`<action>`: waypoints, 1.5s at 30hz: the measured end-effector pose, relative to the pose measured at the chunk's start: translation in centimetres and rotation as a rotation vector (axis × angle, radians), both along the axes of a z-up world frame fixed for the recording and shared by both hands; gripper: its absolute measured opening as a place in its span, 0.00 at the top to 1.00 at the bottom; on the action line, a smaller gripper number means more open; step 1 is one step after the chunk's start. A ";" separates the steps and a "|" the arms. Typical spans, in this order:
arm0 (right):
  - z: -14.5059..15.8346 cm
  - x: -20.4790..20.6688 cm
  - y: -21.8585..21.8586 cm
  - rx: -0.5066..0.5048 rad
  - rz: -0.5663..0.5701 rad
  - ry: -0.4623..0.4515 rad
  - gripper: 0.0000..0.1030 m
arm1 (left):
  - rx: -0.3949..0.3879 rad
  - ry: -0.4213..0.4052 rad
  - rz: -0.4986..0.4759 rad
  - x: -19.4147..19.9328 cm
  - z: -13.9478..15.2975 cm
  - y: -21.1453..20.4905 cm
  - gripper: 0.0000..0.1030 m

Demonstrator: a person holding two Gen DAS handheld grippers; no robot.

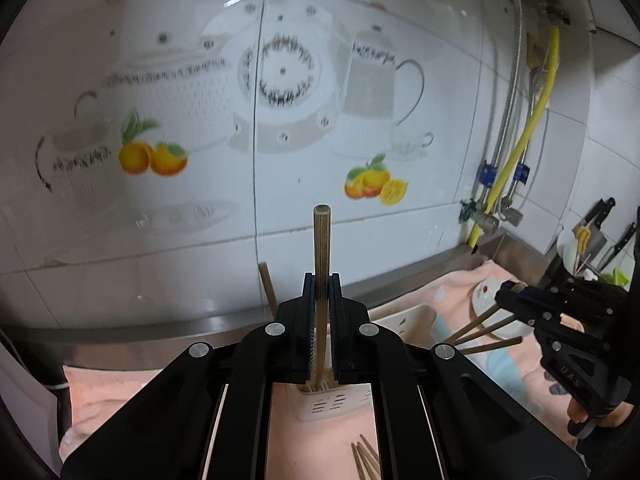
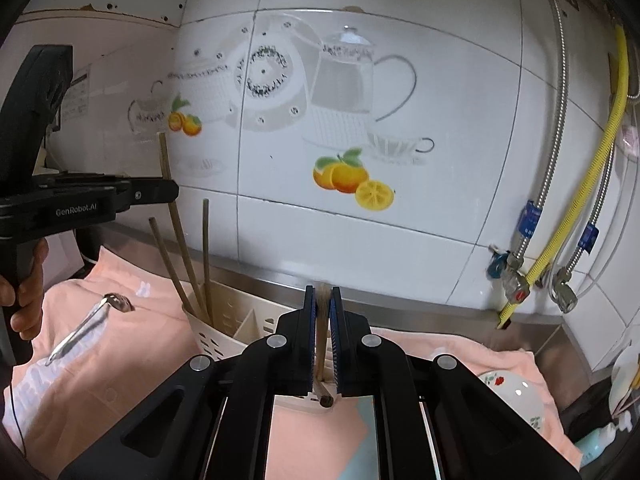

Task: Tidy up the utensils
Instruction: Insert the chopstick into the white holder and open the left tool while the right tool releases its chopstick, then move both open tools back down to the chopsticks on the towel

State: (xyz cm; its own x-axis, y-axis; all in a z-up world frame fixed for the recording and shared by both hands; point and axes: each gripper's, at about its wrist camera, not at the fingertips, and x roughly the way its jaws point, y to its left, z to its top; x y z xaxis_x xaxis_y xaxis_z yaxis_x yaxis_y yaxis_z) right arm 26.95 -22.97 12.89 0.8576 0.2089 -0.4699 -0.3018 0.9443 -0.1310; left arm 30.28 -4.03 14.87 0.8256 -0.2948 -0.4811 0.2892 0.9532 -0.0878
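Observation:
My left gripper (image 1: 321, 280) is shut on one wooden chopstick (image 1: 321, 240), held upright with its lower end in the white slotted utensil holder (image 1: 332, 404). My right gripper (image 2: 322, 294) is shut on a bundle of chopsticks (image 2: 321, 344); in the left wrist view they fan out to the left of it (image 1: 486, 330). In the right wrist view the holder (image 2: 228, 320) has three chopsticks (image 2: 206, 256) standing in its left compartment, and my left gripper (image 2: 172, 192) grips the tallest one. A metal spoon (image 2: 86, 326) lies on the pink towel. More chopsticks (image 1: 366, 460) lie on the towel.
A pink towel (image 2: 120, 392) covers the steel counter. A white bowl with a red print (image 2: 516, 394) sits at the right. A knife rack and a white cup (image 1: 580, 244) stand at the far right. A yellow hose and valves (image 2: 540, 264) run down the tiled wall.

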 end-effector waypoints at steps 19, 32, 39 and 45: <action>0.3 -6.6 0.1 0.040 0.059 -0.054 0.54 | 0.006 0.025 0.010 -3.7 -1.7 0.9 0.68; -6.2 -12.4 0.9 0.068 0.100 0.074 0.50 | -0.002 0.038 0.031 -10.4 -4.4 2.8 0.47; -10.7 -14.3 1.3 0.075 0.091 0.164 0.50 | 0.040 0.076 0.057 -12.8 -7.8 3.4 0.39; -14.8 -15.8 1.5 0.088 0.079 0.268 0.52 | 0.051 0.106 0.080 -14.8 -10.7 3.8 0.33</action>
State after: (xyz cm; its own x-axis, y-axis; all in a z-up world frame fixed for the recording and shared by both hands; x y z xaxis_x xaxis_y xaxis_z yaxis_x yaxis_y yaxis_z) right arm 11.17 -21.44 -1.96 0.6851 0.3196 -0.6546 -0.3874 0.9209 0.0441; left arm 15.46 -0.20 4.21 0.7893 -0.2029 -0.5795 0.2035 0.9769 -0.0649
